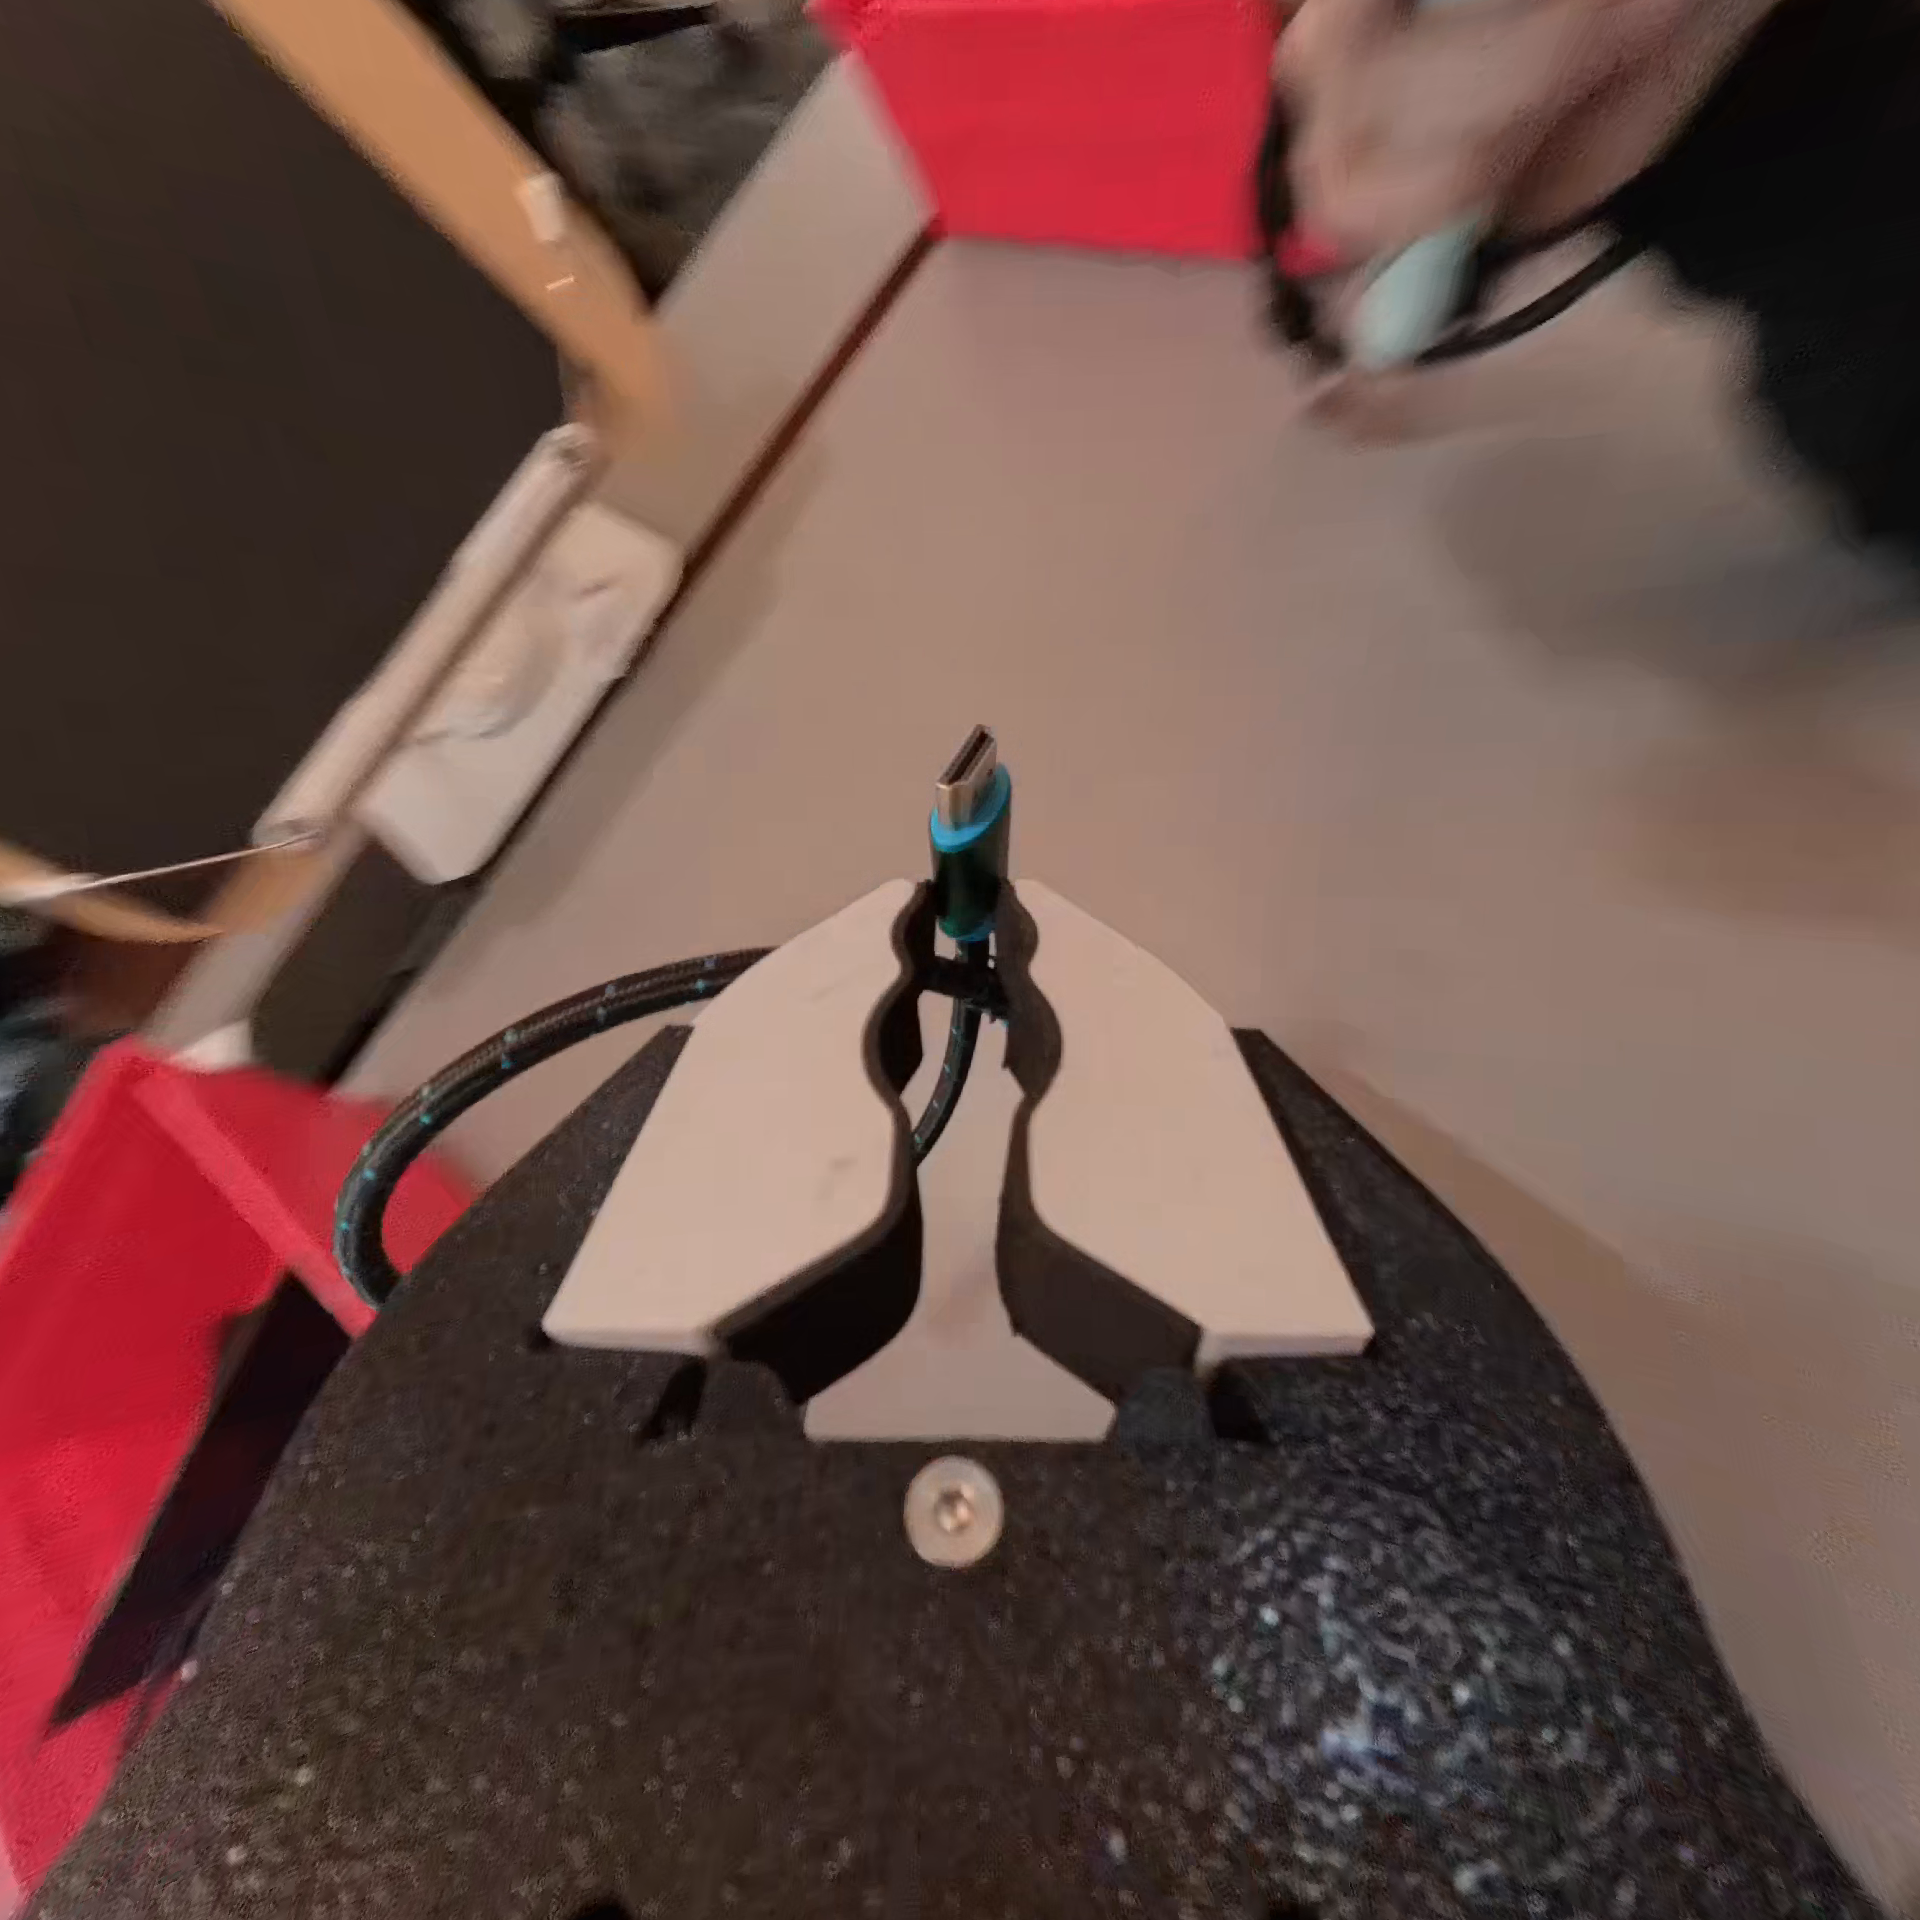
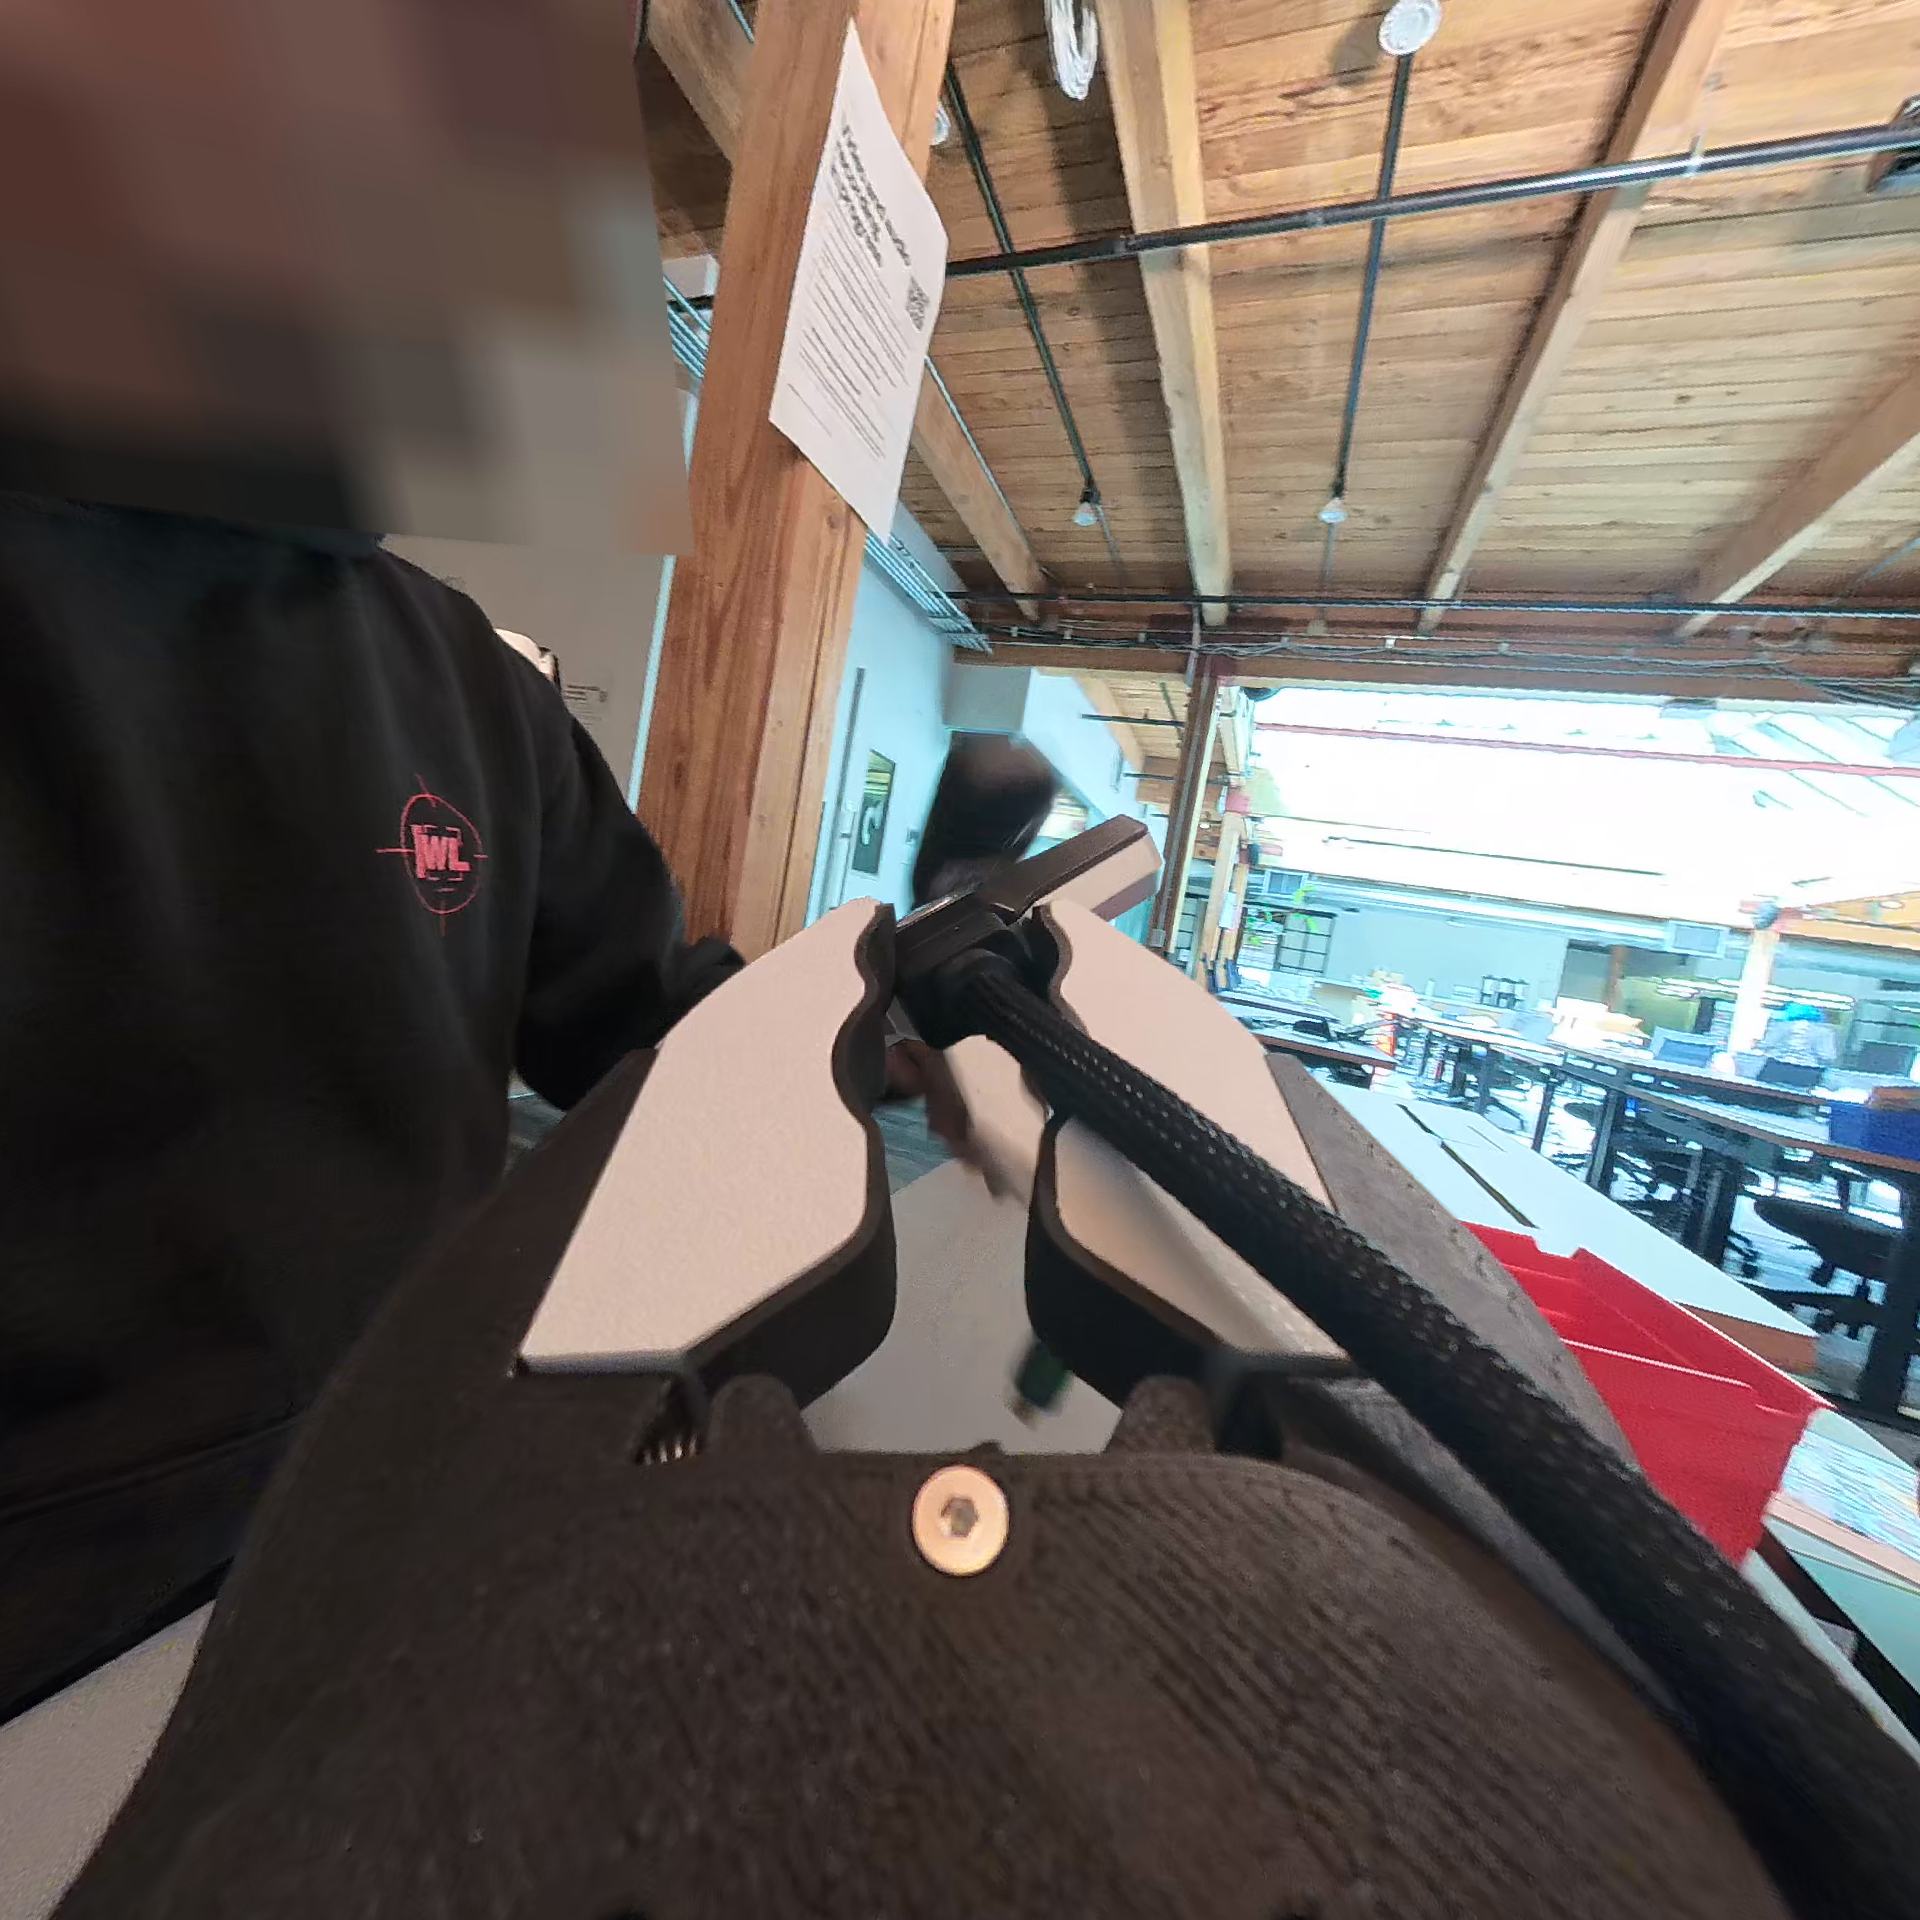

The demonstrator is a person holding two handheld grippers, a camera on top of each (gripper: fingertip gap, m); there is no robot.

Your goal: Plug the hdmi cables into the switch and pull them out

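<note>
In the left wrist view my left gripper is shut on an HDMI plug with a teal body and a blue band. Its metal tip points forward, above the beige table. Its black braided cable loops off to the left. In the right wrist view my right gripper is tilted up towards the ceiling and is shut on the plug end of a thick black braided cable. A small black and pale box, seemingly the switch, sits on that plug. A blurred hand with a black cable and a pale object shows far right.
A red bin stands at the table's far end, and another red bin is close on my left. A cardboard box and white packaging lie beyond the left edge. A person in a black hoodie stands near my right gripper.
</note>
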